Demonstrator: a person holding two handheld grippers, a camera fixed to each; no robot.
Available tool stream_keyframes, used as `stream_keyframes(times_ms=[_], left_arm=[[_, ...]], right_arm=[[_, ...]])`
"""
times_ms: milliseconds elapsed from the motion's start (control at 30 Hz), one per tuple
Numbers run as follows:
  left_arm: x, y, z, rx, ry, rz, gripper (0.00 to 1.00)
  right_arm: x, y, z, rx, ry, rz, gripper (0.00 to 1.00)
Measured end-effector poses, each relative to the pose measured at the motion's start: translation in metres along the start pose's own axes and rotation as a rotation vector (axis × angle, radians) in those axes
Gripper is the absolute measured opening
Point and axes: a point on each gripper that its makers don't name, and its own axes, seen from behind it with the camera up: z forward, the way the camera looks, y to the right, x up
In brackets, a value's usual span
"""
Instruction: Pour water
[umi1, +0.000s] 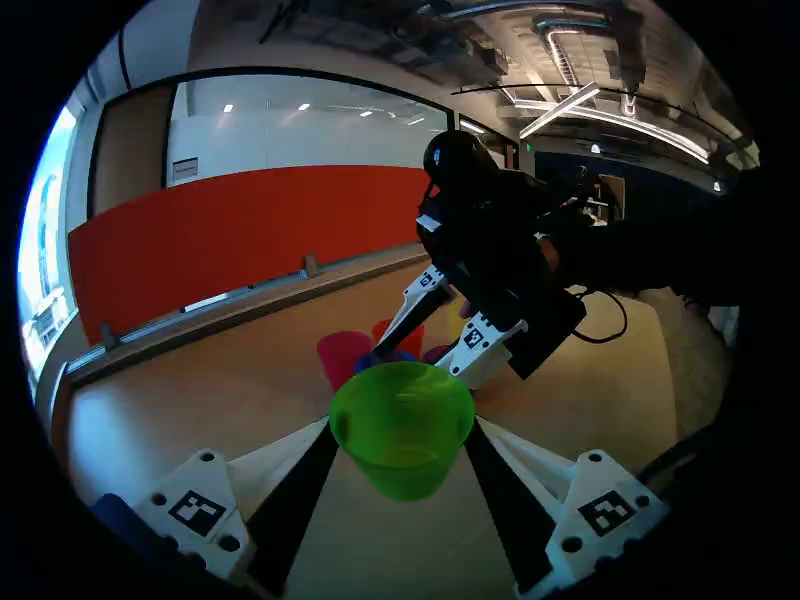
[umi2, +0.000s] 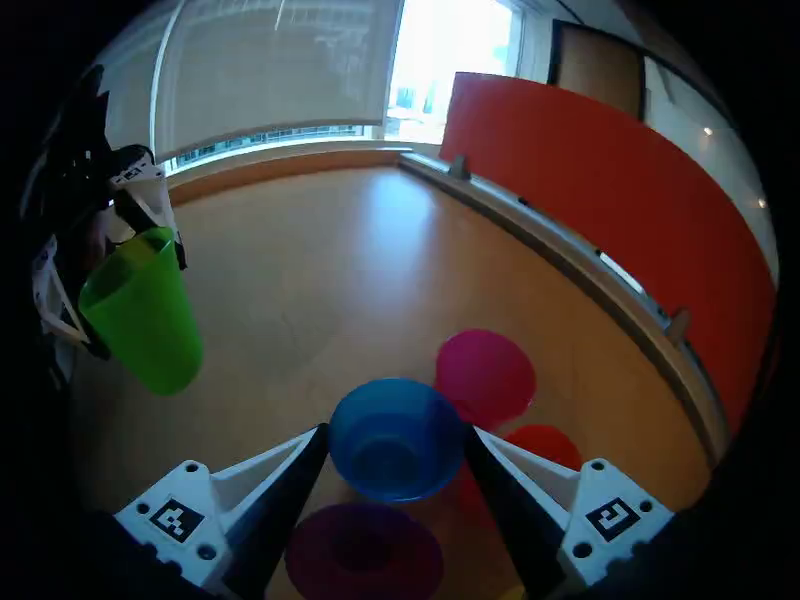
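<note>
Left gripper (umi1: 402, 428) is clamped on the green cup (umi1: 402, 445), both fingers against its sides. My right gripper (umi2: 395, 432) holds the blue cup (umi2: 397, 440) the same way. In the right gripper view the green cup is off to the left, clear of the wooden surface (umi2: 330, 270), tilted with its mouth up. Near the blue cup: pink cup (umi2: 485, 375) just beyond it, red cup (umi2: 540, 445) to the right, purple cup (umi2: 365, 545) at the near edge. Can't tell if either held cup has water.
</note>
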Motion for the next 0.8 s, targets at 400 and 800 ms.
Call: stream_keyframes(times_ms=[400,800], left_arm=[[-0.0003,0.0008,0.0017,-0.004,0.0,-0.002,0.86],[-0.0008,0.0008,0.0029,-0.006,-0.002,-0.004,0.86]], right_arm=[[-0.0014,0.0008,0.0036,-0.008,-0.012,-0.017,1.0],[-0.0032,0.0013,0.0045,-0.015,-0.021,-0.028,0.97]])
